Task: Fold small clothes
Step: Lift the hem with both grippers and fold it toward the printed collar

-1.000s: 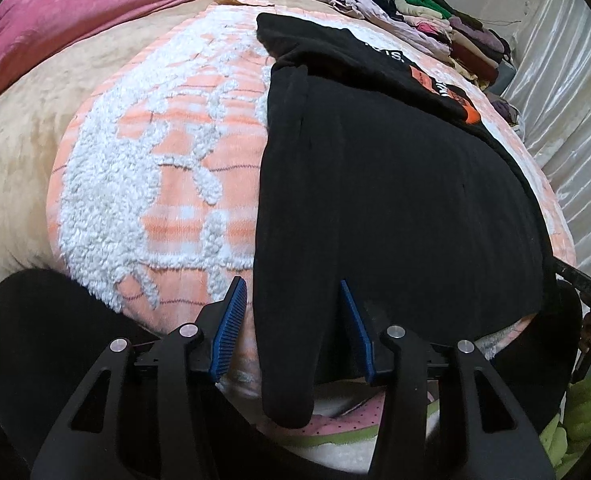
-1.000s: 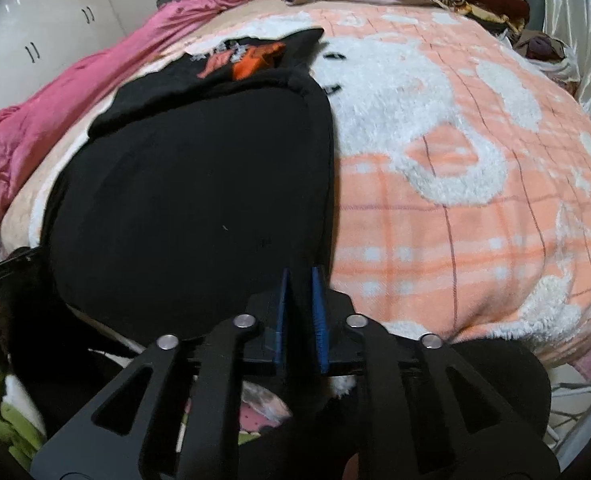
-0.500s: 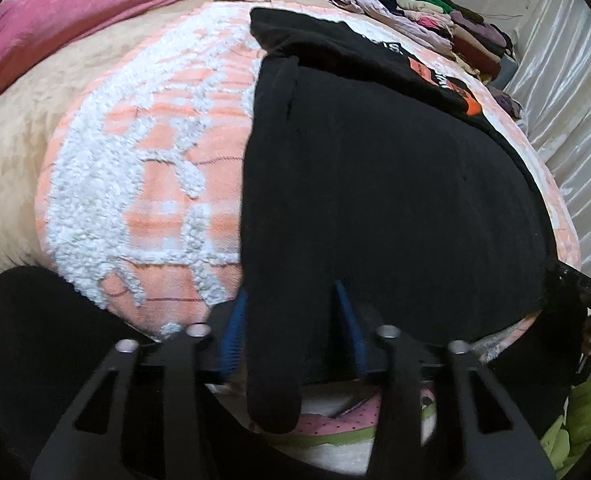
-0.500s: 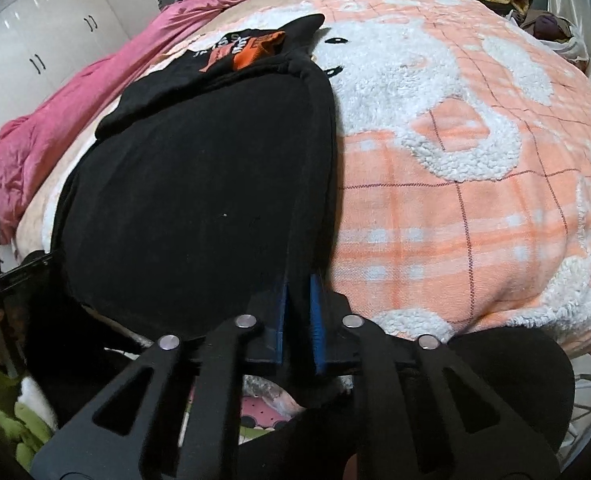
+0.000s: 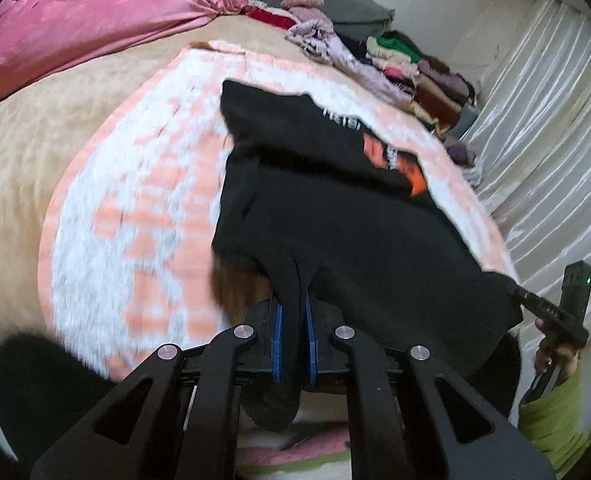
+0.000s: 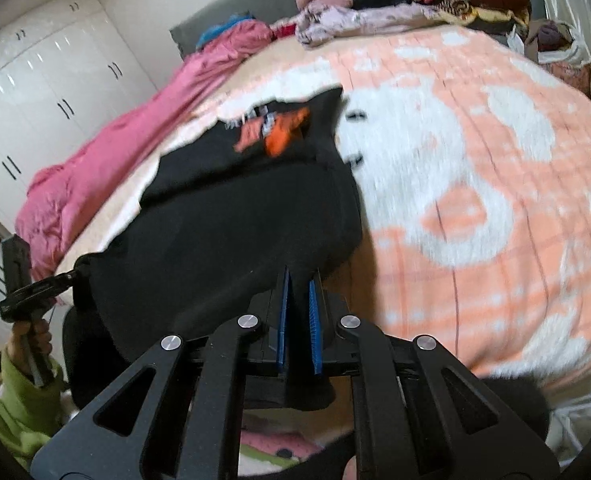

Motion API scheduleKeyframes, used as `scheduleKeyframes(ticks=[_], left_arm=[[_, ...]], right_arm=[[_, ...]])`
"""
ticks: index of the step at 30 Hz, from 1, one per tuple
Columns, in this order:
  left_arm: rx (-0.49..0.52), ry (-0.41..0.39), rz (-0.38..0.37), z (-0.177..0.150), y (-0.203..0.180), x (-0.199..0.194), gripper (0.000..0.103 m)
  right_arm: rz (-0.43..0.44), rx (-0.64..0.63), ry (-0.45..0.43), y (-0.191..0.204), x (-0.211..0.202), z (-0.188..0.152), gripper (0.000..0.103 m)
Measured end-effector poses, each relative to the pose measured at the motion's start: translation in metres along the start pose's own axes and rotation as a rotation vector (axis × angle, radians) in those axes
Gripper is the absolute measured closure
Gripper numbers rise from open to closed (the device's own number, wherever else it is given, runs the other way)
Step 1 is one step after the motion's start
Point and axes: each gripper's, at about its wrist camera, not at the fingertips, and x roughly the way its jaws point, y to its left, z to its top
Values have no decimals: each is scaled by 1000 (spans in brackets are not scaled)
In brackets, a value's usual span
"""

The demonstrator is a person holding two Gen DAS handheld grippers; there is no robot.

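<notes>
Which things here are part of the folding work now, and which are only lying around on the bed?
In the job:
- black garment, near edge lifted
- left claw, shut on one near corner
- right claw, shut on the other

Lying about:
- orange and white blanket underneath
- pink cover
- pile of clothes

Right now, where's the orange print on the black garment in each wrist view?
Left wrist: orange print right of centre, upper half, on the black garment.
Right wrist: print left of centre, upper half.
Shared landmark: pink blanket, far left in both.
</notes>
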Motion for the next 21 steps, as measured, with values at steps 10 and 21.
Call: scheduleKeyframes(ticks=[10,21], left_arm=[[-102,-114,-16,84,12,25,95],[-163,-136,48,141,24,70,94]], right_arm=[[-7,-24,-119,6,24,88,98],[-95,-51,-94,-1,104,155,98]])
